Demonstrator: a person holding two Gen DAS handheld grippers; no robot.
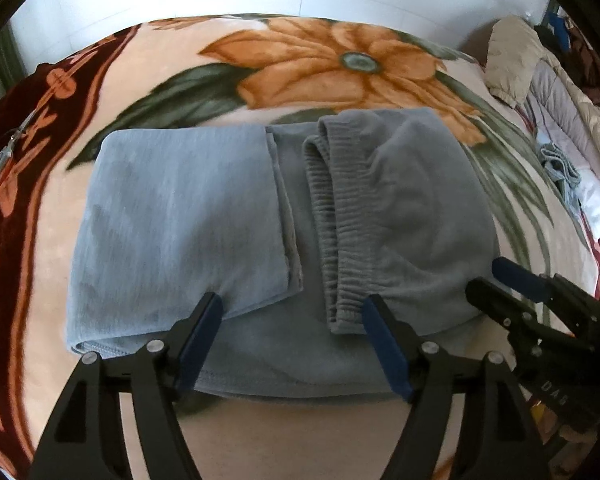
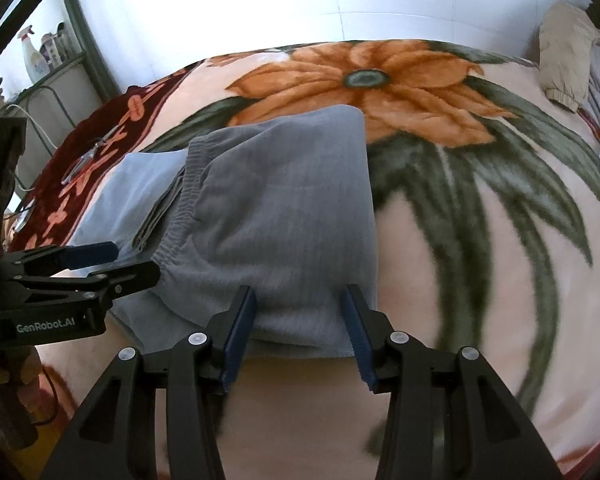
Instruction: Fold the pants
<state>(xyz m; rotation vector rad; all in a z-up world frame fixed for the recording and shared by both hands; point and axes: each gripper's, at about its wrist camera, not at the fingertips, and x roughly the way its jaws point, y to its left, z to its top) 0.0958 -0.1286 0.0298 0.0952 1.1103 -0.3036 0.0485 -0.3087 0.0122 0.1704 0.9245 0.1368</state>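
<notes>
Pants (image 1: 268,216) lay on the floral blanket (image 1: 340,60), both ends folded in toward the middle, long axis running left-right across both grippers. Near edge sat just ahead of fingertips. Left gripper (image 1: 292,336) faced the middle w/ jaws wide, nothing clamped; right gripper (image 2: 300,332) faced the waistband (image 1: 328,216) end, part open, empty.

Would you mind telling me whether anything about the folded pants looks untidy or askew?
Slightly. On the grey pants, the two flaps folded inward do not meet: the ribbed waistband lies bunched and slanted, leaving a gap beside the leg flap. Nothing looks damaged.
</notes>
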